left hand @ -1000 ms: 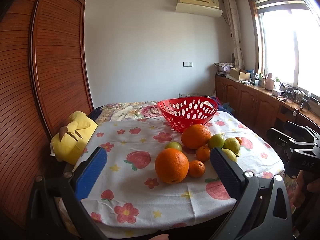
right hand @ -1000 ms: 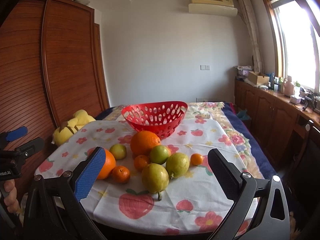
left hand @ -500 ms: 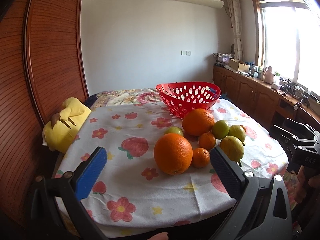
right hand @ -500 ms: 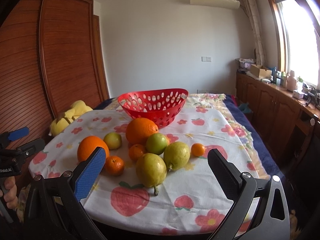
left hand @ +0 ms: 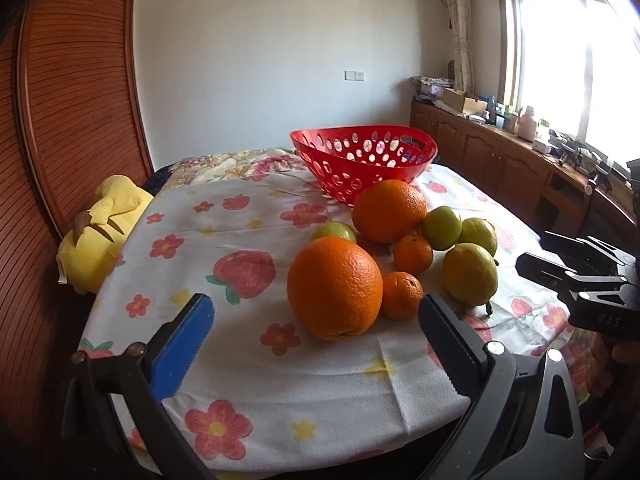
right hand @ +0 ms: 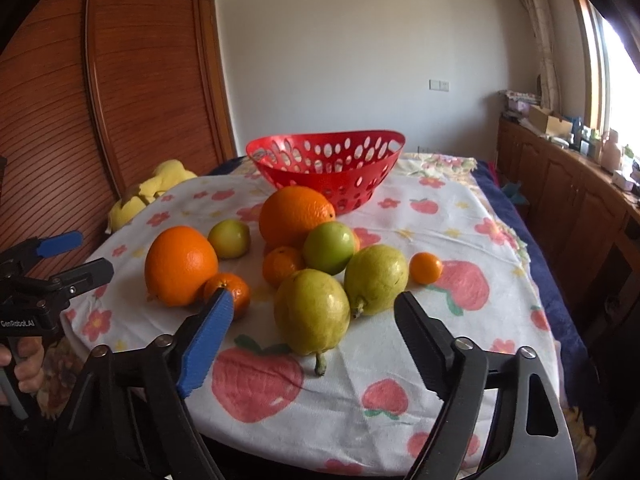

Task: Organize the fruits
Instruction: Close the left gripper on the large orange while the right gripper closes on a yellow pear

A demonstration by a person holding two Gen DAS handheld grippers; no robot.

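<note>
- Left gripper [left hand: 314, 318]: jaws wide apart and holding nothing; in the left wrist view the large near orange [left hand: 334, 288] sits in line with the gap but beyond the fingertips, untouched. One pad is blue, the other black.
- Right gripper [right hand: 314, 308]: jaws closing, with nothing pressed between them; in the right wrist view the near pear [right hand: 312, 312] appears in the gap, lying on the cloth just ahead of the fingertips, stem toward the camera.
- Fruit cluster: all pieces lie on the flowered tablecloth [right hand: 452, 240], close together and in front of the red basket [right hand: 326, 164].
- Far orange [right hand: 295, 216]: just in front of the basket.
- Second pear [right hand: 376, 278]: beside the near pear, on its right in the right wrist view.
- Green round fruit [right hand: 329, 249]: between the far orange and the two pears; another greenish fruit [right hand: 229, 239] lies behind the near orange.
- Small mandarins: one [right hand: 229, 293] beside the near orange, partly behind the blue pad; one [right hand: 282, 266] in the middle of the cluster; one [right hand: 427, 267] apart at the right edge of the group.
- Red basket: perforated, upright, at the far side of the cloth; no fruit shows through its holes.
- Yellow plush toy [left hand: 100, 232]: off the cloth's left edge, against the wooden slatted panel [left hand: 72, 120].
- Wooden cabinet [right hand: 580, 196]: along the right wall beneath the window, its top cluttered.
</note>
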